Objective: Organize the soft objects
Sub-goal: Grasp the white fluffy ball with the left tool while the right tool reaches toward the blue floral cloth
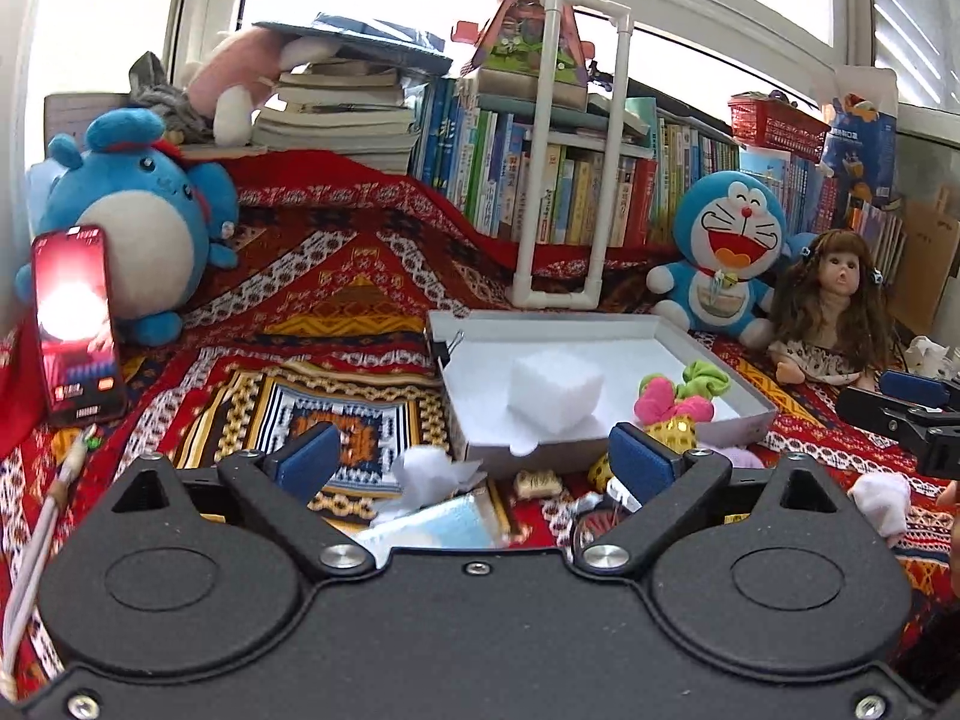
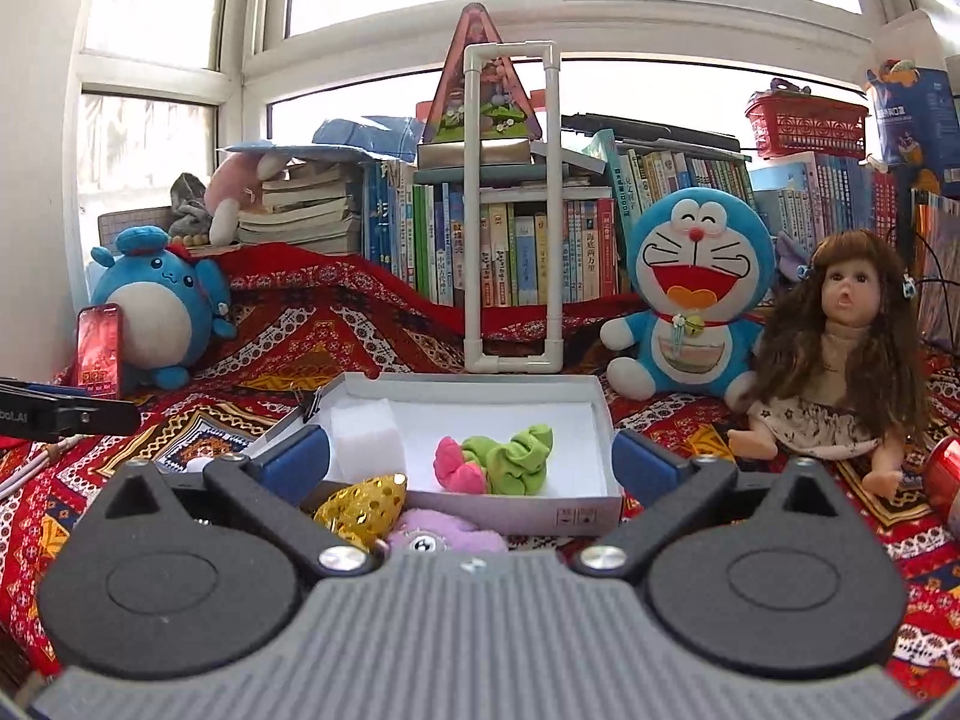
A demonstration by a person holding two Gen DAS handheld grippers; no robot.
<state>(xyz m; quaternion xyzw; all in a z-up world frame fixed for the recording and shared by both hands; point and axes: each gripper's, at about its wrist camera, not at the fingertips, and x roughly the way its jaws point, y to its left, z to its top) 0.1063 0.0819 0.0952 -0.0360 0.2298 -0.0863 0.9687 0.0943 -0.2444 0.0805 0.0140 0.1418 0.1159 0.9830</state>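
Observation:
A white shallow box (image 1: 480, 324) (image 2: 594, 507) lies on the patterned cloth. Inside it are a white foam cube (image 1: 555, 387) (image 2: 366, 432) and a pink-and-green soft toy (image 1: 678, 393) (image 2: 495, 459). A gold sequined pouch (image 2: 360, 504) and a purple plush (image 2: 444, 534) lie just in front of the box. A white tissue wad (image 1: 429, 471) and a blue pack (image 1: 441, 525) lie near my left gripper (image 1: 477, 465), which is open and empty. My right gripper (image 2: 471, 462) is open and empty, above the gold pouch and purple plush.
A blue round plush (image 1: 138, 222) with a red-screened phone (image 1: 75, 324) stands at the left. A Doraemon plush (image 2: 699, 294) and a long-haired doll (image 2: 840, 354) sit at the right. A white pipe frame (image 2: 513, 210) and books stand behind. A white cloth scrap (image 1: 882, 501) lies right.

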